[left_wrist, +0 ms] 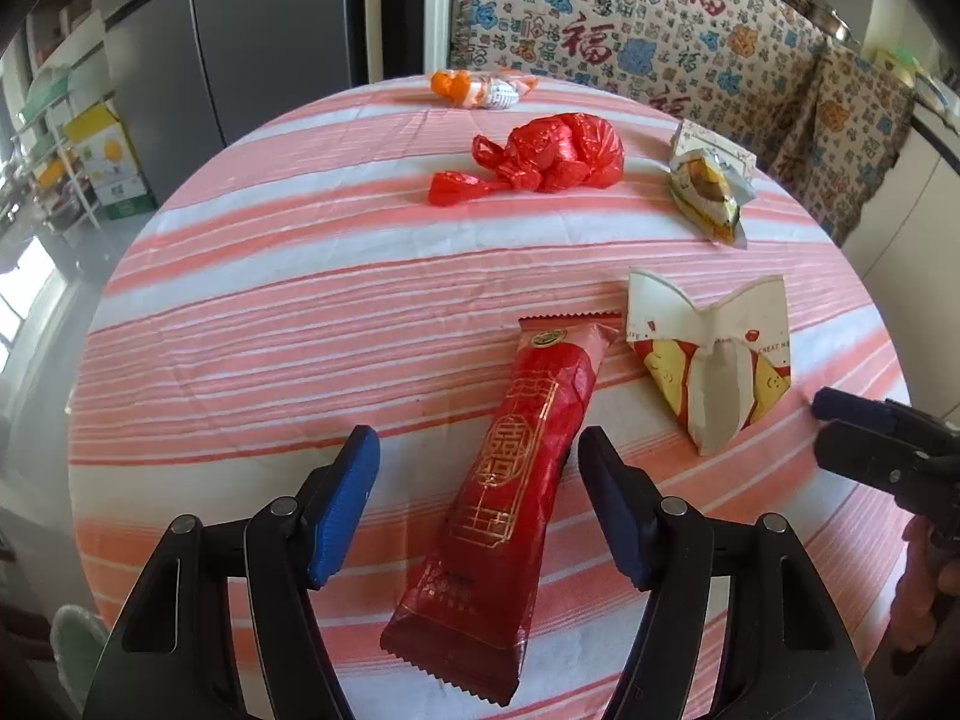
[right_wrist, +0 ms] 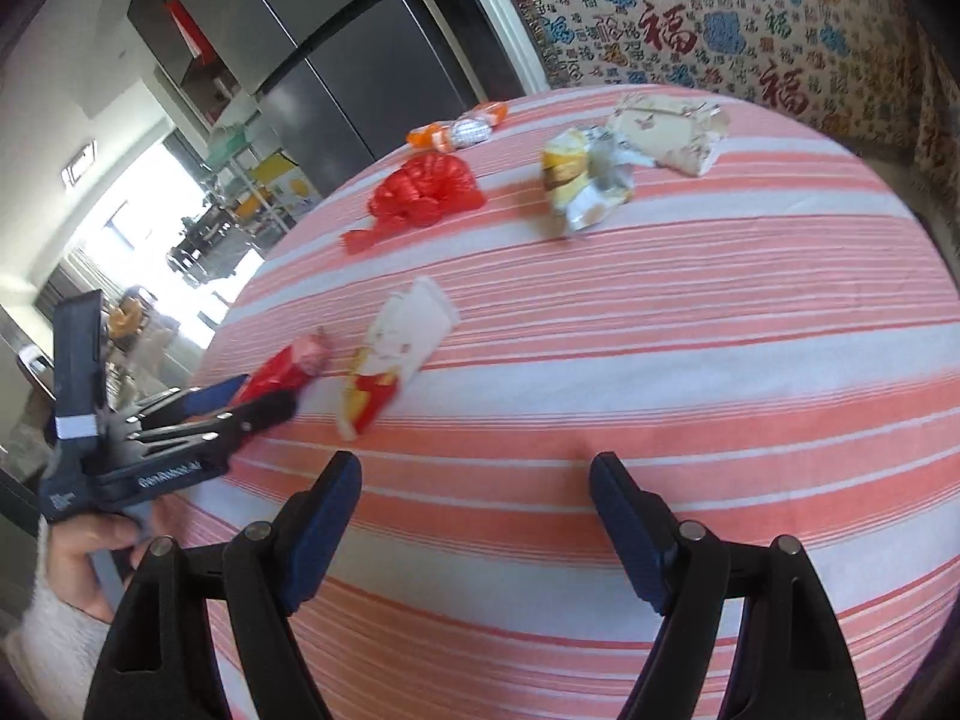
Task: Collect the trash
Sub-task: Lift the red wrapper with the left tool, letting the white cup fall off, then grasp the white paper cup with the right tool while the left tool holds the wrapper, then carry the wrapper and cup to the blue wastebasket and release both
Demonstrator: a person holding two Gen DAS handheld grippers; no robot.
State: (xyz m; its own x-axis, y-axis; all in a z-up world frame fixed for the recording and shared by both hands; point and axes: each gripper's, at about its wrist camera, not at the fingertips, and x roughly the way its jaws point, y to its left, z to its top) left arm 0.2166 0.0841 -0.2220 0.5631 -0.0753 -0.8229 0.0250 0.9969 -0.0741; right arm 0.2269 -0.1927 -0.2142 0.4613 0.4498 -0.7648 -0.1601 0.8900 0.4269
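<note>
We are straddling the long red foil snack wrapper [left_wrist: 510, 498] with our left gripper [left_wrist: 480, 480], jaws apart, its length running straight between them; right gripper [right_wrist: 474, 516] is hanging apart too.

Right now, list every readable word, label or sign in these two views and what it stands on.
"福", repeated in red: on the patterned cloth behind the table.
"CHEAT N", cut off, and "LIFE": on the torn paper wrapper.
Gold seal-style character on the long red wrapper: too stylised to read.
Print on the orange-and-white wrapper and white lettering on the left gripper body: too blurred.
</note>
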